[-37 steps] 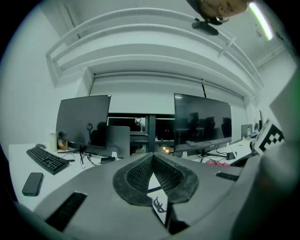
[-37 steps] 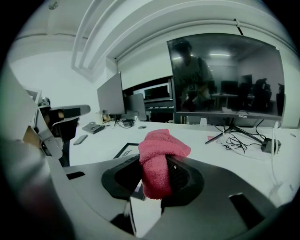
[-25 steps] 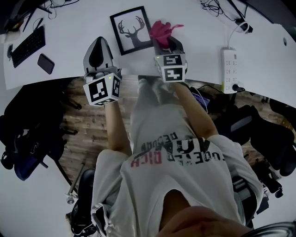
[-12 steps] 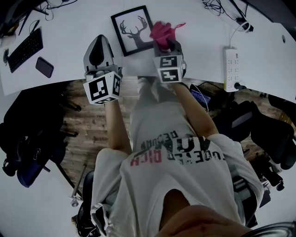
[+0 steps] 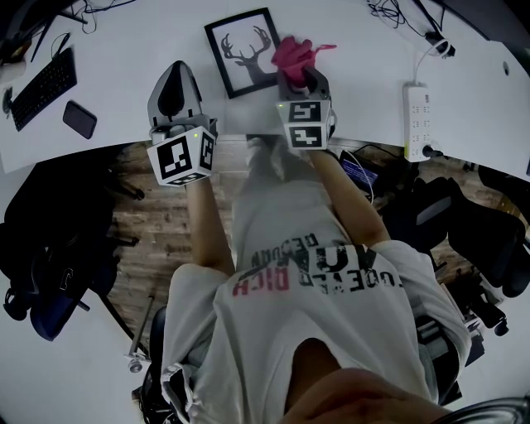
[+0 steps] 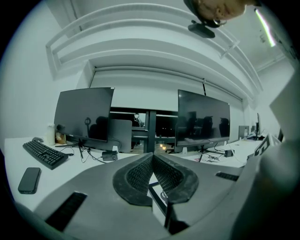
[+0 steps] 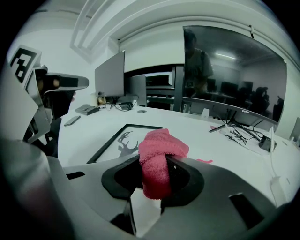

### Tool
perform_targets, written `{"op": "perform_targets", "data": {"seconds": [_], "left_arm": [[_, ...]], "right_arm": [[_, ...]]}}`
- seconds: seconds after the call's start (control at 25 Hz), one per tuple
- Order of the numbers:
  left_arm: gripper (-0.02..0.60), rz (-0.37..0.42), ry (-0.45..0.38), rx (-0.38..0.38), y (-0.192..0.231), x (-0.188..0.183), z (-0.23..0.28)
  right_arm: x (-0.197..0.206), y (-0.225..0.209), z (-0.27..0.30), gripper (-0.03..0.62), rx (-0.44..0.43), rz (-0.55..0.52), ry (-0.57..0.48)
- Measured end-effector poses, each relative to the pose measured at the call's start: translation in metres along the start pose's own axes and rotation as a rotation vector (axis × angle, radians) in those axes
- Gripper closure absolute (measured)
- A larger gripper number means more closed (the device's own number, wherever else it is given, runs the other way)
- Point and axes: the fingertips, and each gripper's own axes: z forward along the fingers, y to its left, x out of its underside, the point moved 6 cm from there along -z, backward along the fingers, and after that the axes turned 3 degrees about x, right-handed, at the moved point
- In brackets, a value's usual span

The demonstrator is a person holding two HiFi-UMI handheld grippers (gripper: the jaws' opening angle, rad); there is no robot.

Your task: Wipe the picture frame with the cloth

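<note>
A black picture frame with a deer-head print lies flat on the white desk; it also shows in the right gripper view, ahead and left of the jaws, as the picture frame. My right gripper is shut on a bunched pink cloth, just right of the frame's right edge. In its own view the pink cloth bulges between the jaws. My left gripper hangs left of the frame, shut and holding nothing, with its ribbed pads pressed together.
A keyboard and a phone lie at the desk's left. A white power strip and cables sit at the right. Monitors stand along the desk's far side. Office chairs stand on the floor below the desk edge.
The right gripper with the pink cloth has moved slightly forward along the frame's right side. The left gripper has barely moved.
</note>
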Motion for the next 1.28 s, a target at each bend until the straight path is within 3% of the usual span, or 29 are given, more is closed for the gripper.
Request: {"op": "perform_targets", "data": {"seconds": [0.32, 1.28], "left_arm": [[0.584, -0.009, -0.003, -0.012, 0.01, 0.002, -0.01], [0.584, -0.016, -0.013, -0.047, 0.031, 0.0, -0.03]], "right_arm": [[0.008, 0.019, 0.005, 0.479, -0.018, -0.038, 0.015], [0.002, 0.06, 0.01, 0.479, -0.097, 0.007, 0.026]]}}
